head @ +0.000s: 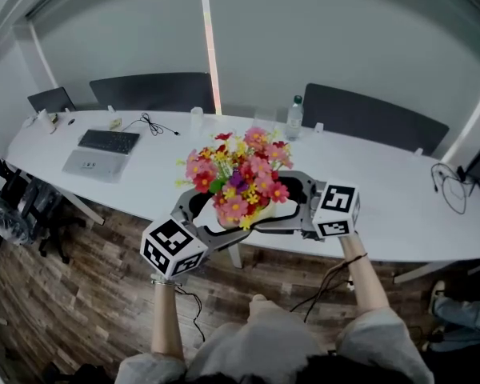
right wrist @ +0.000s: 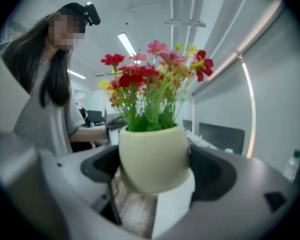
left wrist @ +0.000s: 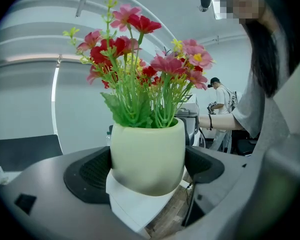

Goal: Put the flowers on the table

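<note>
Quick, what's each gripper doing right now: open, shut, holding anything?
Left gripper: closed on the cream flower pot, jaws against its sides.
Right gripper: closed on the same pot from the opposite side.

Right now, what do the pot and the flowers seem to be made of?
The pot: likely ceramic or moulded plastic, I cannot tell which; pale cream, smooth, matte, with only soft shading. The flowers: probably artificial, fabric or plastic; petals are vivid and uniform, stems an even bright green.

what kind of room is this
Most likely an office meeting room: a long white table with dark chairs along its far side, and a laptop and a water bottle on it.
</note>
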The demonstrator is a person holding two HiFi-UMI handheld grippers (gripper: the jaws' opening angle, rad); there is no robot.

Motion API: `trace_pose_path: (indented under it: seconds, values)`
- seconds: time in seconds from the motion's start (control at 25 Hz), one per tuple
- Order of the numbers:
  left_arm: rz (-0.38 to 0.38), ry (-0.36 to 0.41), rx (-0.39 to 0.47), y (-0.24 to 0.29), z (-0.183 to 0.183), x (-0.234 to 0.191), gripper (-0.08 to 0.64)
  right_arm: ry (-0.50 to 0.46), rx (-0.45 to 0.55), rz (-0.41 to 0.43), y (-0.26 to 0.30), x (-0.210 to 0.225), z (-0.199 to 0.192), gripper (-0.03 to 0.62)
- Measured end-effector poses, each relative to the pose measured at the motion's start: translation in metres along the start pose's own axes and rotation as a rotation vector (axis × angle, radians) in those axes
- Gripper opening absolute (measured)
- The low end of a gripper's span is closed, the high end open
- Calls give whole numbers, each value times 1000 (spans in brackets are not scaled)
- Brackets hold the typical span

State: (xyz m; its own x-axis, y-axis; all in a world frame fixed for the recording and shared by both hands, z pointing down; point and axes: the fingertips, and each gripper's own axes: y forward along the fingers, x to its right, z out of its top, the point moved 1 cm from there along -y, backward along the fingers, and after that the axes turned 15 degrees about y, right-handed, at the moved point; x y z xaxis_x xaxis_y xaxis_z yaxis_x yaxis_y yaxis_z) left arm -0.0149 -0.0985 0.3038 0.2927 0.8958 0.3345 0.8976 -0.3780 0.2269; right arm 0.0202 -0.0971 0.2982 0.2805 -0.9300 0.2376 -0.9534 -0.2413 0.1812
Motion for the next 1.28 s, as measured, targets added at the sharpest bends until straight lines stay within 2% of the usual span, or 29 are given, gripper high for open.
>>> trace_pose_path:
  seconds: [0.16, 0.36, 0.56, 0.92, 1.28]
  values:
    - [20, -9, -2, 9, -3, -14, 456, 2, -9, 22, 1, 16, 5, 430]
    - [44, -10, -11, 3, 2, -15, 456, 0, -7, 51, 3, 12, 10, 430]
    - [80, -22, -38, 24, -8, -47, 456, -2, -13, 95, 8, 52, 18, 430]
    - [150, -47, -87, 34, -25, -66, 456, -5, -25, 178, 19, 78, 15, 430]
    - [225, -89, -134, 7, -51, -81, 456, -6, -53, 263, 60, 83, 12, 430]
